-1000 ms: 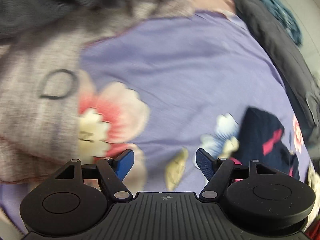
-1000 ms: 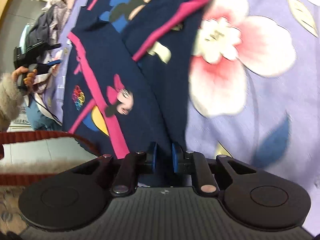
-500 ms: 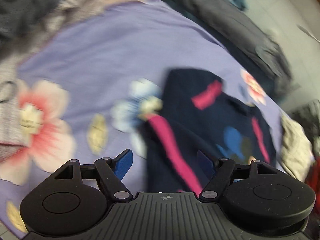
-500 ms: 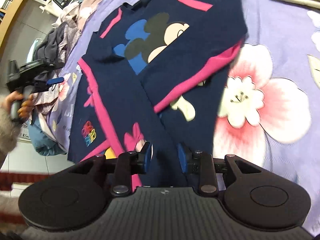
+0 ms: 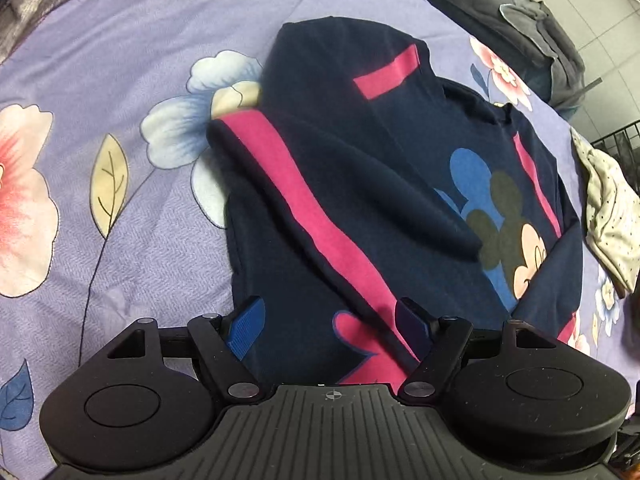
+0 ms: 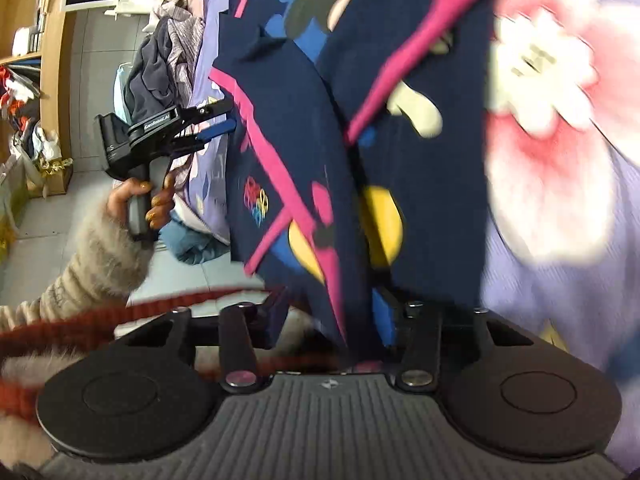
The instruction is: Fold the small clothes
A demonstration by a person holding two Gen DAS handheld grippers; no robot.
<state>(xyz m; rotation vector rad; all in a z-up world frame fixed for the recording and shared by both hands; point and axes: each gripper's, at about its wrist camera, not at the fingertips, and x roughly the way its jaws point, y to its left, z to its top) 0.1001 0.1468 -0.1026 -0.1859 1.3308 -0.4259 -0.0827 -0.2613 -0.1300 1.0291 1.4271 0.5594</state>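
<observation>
On the left, a hand point(image 6: 140, 204) in a fuzzy cream sleeve point(image 6: 92, 268) grips the handle of the left tool point(image 5: 330, 326), and its jaws stand wide apart with nothing pinched. In the left wrist view the two blue pads point(image 5: 246, 328) straddle the near hem of the one navy sweatshirt point(image 5: 360, 168), which shows in the gap between them, though neither pad presses on it; whether they brush the cloth I cannot tell. That sweatshirt lies flat on the lilac floral bedsheet point(image 5: 120, 80), one sleeve folded across its body, pink stripes running along it, and one cartoon mouse print point(image 5: 508, 224) showing on the chest. I count two pink flowers and one pale blue flower on the sheet in that view. Further right, one cream dotted garment point(image 5: 608, 216) sits crumpled just beside the sweatshirt, and one dark grey cloth point(image 5: 540, 32) lies along the bed's far edge.

Over to the right tool point(image 6: 332, 320): its jaws are opening, part-way apart, with a hanging fold of the navy sweatshirt draped between them. The picture is blurred here, one pad is hidden behind the fabric, and the visible blue pad does not seem to press on it. A heap of clothes point(image 6: 160, 60) sits at the bed's far end.
</observation>
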